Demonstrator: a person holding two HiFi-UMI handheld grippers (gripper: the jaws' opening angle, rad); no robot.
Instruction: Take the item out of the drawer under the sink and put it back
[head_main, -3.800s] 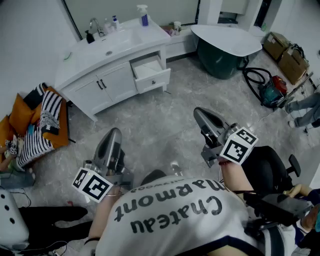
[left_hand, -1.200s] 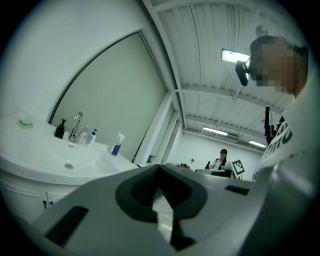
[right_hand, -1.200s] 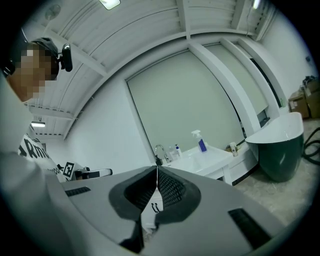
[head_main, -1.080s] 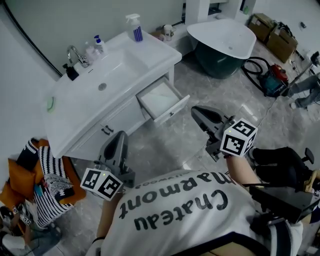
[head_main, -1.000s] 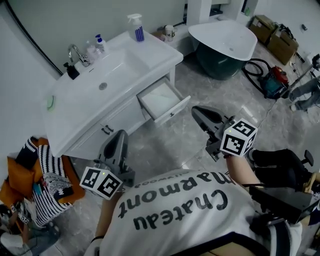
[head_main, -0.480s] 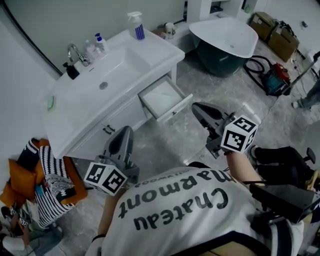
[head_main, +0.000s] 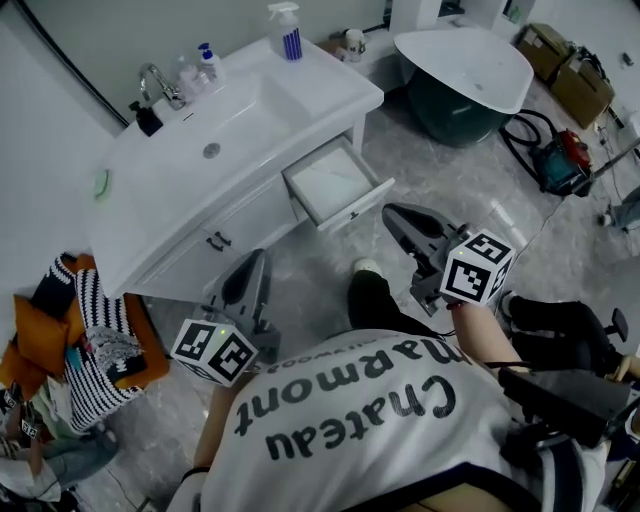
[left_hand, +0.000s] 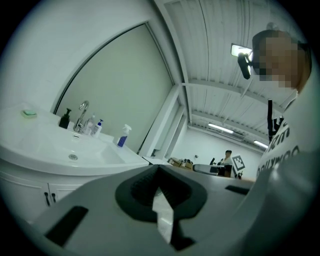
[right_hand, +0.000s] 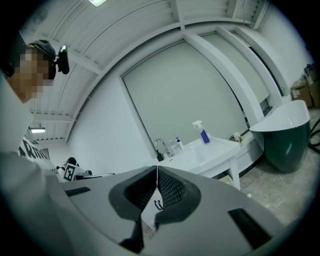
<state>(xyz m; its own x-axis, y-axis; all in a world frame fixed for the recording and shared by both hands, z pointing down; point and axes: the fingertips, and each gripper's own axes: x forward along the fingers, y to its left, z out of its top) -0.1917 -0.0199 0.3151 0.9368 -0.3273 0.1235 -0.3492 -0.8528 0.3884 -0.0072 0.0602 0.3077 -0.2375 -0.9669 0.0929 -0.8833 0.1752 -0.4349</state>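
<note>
Both my tools are closed and hold nothing. The jaws of the left hand-held gripper (left_hand: 159, 172) touch each other. The jaws of the right hand-held gripper (right_hand: 157, 172) touch too.

The drawer (head_main: 338, 182) under the sink (head_main: 215, 130) is pulled out. It is in front of me, a bit to my right. My right hand-held gripper is near it but not over it. My left one is low down, by the doors (head_main: 215, 240) next to the drawer.

The item should be in the drawer. From here the inside just looks pale, and I can't tell what lies in it.

I think my job now is to reach in. Here is how I would do it well:

- Step closer first, so I can look right down into the drawer and find the item.
- Walk with care, because the floor (head_main: 450, 175) looks shiny.
- Open the right jaws before going in, while there is lots of room.
- Come down from above, not from the side. Then I won't bump the drawer front and push it shut.
- Put one jaw on each side of the item and close softly.
- Lift straight up until it is over the drawer walls.
- Keep the left one out of the way.
</note>
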